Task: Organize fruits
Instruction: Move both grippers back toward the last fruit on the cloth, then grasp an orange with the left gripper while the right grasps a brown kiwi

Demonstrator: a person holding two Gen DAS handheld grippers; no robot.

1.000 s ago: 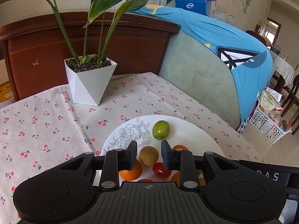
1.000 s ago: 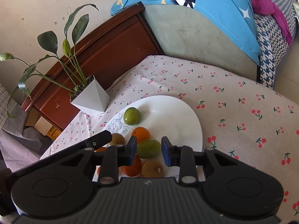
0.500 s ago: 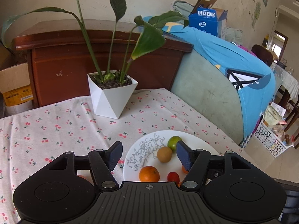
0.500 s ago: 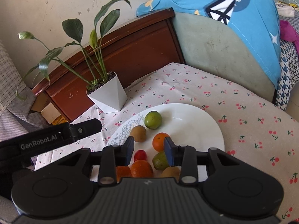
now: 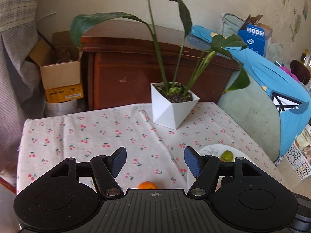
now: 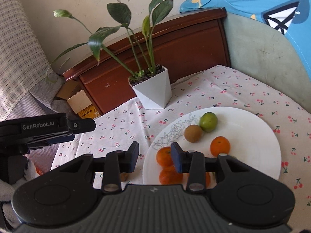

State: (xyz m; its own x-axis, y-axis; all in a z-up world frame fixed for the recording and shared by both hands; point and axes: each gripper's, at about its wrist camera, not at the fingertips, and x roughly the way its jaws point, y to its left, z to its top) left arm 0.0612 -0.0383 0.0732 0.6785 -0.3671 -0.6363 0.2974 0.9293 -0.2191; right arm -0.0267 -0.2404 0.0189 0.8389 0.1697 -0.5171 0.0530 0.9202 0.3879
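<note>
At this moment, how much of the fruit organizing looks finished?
Mostly done: the white plate holds a green fruit, a brown kiwi and several oranges. Nothing is in hand; the left gripper and right gripper are both open and empty. One orange remains on the cherry-print tablecloth.

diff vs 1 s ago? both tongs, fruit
Left tongs opened wide and swung left off the white plate; an orange now lies on the tablecloth below them. Right tongs opened, letting go of the green fruit they straddled, and pulled back. Green fruit, kiwi and potted plant stayed.
</note>
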